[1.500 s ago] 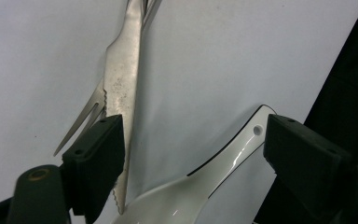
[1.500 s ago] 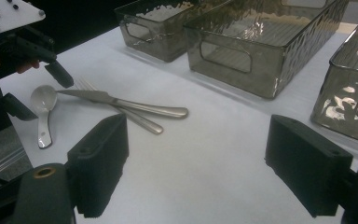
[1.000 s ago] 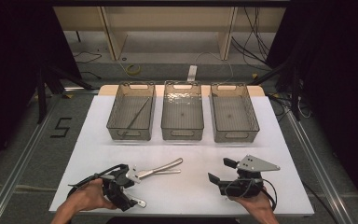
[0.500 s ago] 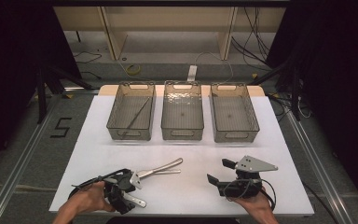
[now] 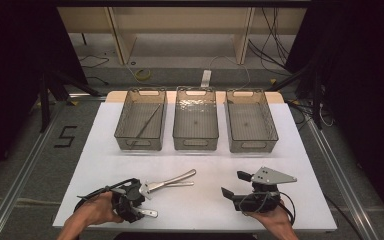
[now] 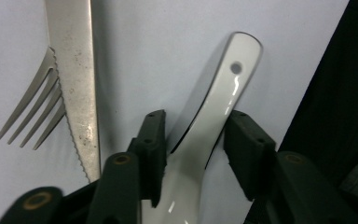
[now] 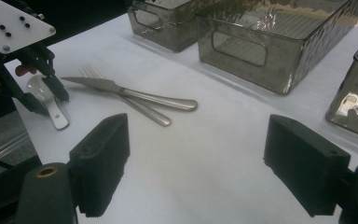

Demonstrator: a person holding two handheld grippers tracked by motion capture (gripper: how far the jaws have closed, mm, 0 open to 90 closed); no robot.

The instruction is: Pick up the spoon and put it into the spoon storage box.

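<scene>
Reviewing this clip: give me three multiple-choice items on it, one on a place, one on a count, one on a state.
1. Where is the white spoon?
A. In the left bin
B. Between the left claw's jaws
C. Beside the right bin

2. How many bins stand on the table?
A. Two
B. Three
C. Four

3. How is the right claw?
A. Open and empty
B. Shut on the fork
C. Shut on the knife

Answers:
1 B: in the left gripper view the spoon has its handle between the pads of the left claw, whose jaws have just been closing on it.
2 B: the high view shows three bins in a row at the far side.
3 A: in the right gripper view the right claw has its jaws wide apart over bare table.
</scene>
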